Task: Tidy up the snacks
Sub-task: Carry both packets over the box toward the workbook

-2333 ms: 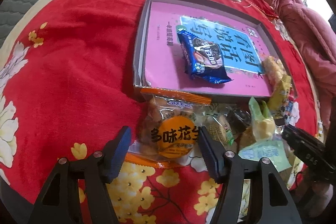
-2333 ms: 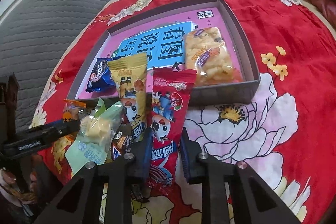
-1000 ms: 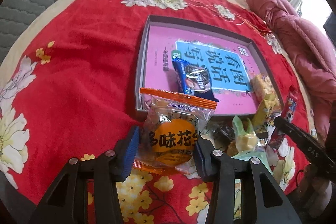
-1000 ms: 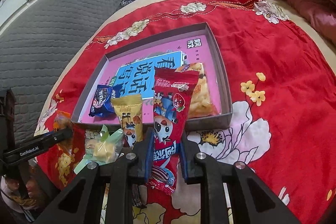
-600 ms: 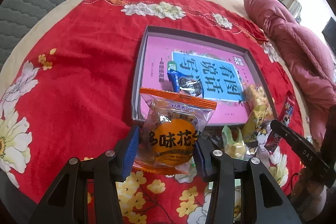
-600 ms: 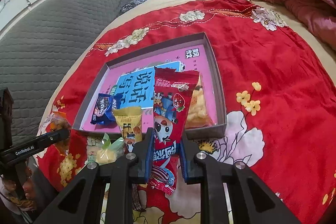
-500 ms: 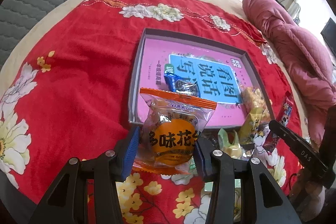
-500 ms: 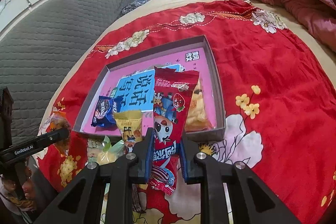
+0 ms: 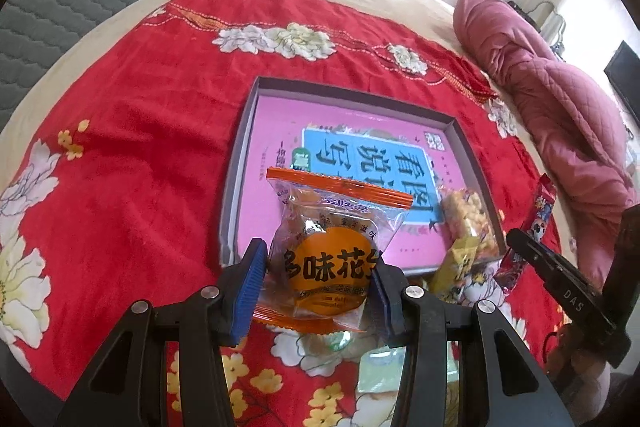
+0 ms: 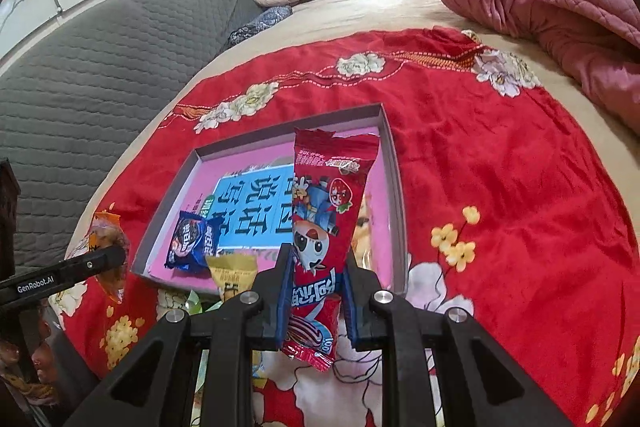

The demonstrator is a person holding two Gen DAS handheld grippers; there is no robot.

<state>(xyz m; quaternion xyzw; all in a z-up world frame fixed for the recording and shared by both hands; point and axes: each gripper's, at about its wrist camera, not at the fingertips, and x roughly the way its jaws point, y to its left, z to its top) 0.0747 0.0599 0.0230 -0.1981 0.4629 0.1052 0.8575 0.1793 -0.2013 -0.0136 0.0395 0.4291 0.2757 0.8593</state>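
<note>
Since the earlier frames, both packets have risen off the pile, and the tray (image 9: 240, 163) now sits lower and smaller in both views. The left gripper (image 9: 318, 277) is clamped on the peanut packet (image 9: 334, 251), its 2 blue pads pressing the packet's sides. The right gripper (image 10: 316, 293) is clamped on the red packet (image 10: 326, 223), gripped near its lower end. We hold both packets in the air in front of the tray, above the red floral cloth (image 9: 132, 131).

Handling: we judge both packets light and soft, with slick film that can slide between the pads. The contents may crush under a hard squeeze. The best hold is across the filled body, not the thin sealed edge.

Inside the tray lie 1 blue biscuit packet (image 10: 192, 241) and 1 bag of puffed snacks (image 9: 468, 217). The held packets cover much of the tray floor. The yellow packet (image 10: 232, 275) and the remaining pile are cut off behind the gripper arms. We cannot count what is left there.
</note>
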